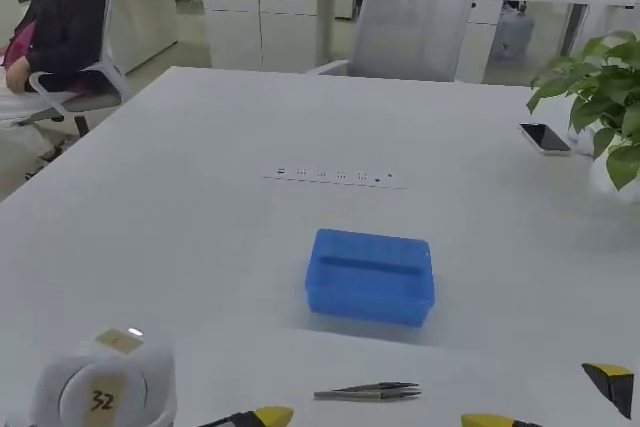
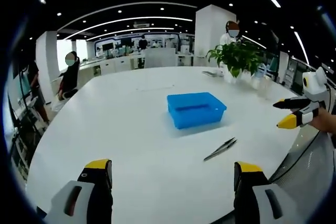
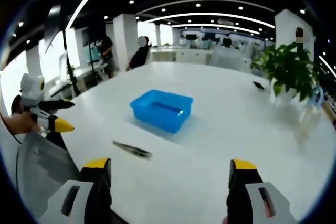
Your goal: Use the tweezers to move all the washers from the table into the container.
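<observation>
**Near edge.** Left gripper [image 2: 172,165]: jaws spread wide, nothing between them. Right gripper [image 3: 169,163]: jaws also spread wide and empty. Both are held low at the near side of the white table [image 1: 200,247], one on each side of the tweezers [image 1: 368,391].

**Tweezers.** They lie flat on the tabletop between the two grippers, untouched, with their long axis running left to right. Cannot tell which end carries the tips.

- Judgement: thin, light, stiff metal with a spring in the arms. They will likely skate on the smooth top if nudged from one side.
- Best hold looks to be across both arms at about mid-length, so that a squeeze closes the tips. A grip at either end would probably let them pivot.

**Middle.** The blue container [image 1: 370,277] sits open-topped just beyond the tweezers, apart from them. No contents can be made out.

**Beyond.** A short row of small dark specks [image 1: 335,177] runs left to right past the container. They are too small to say whether these are the washers. If they are, they will probably be flat, light and slippery, and easiest to catch by the rim.

**Far.** A phone [image 1: 545,137] lies far right, near a potted plant [image 1: 600,87]. An office chair [image 1: 410,32] stands at the far edge, and a person [image 1: 60,17] sits far left.
</observation>
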A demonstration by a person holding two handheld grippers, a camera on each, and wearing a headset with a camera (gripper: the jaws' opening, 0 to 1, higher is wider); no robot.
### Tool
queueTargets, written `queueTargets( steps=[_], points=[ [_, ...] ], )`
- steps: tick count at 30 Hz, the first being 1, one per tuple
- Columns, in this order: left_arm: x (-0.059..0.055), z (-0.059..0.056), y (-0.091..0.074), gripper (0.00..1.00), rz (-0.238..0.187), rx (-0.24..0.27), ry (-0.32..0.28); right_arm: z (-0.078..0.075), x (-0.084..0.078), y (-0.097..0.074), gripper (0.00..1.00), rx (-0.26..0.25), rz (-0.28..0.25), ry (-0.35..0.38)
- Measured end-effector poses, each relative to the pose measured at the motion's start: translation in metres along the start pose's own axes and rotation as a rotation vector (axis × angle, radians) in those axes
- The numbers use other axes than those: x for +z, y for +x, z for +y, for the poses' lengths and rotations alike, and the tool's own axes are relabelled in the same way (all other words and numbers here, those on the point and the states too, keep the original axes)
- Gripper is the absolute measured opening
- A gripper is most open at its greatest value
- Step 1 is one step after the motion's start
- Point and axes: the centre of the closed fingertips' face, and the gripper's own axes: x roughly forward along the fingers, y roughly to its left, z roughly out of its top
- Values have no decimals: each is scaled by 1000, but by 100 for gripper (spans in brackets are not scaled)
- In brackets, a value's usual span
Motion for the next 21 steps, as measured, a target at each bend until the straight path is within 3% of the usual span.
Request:
queueTargets(
  steps=[4,8,10,21],
  points=[
    [10,-2,-1,99,-32,7,23,1,0,-1,93,-16,1,-39],
    [9,-2,0,99,-59,20,33,1,-3,2,92,-17,11,-47],
    [7,0,1,99,-39,34,57,0,-7,2,91,-26,36,-59],
    [6,2,0,95,-42,51,65,-6,-3,-1,90,-27,4,12]
  ],
)
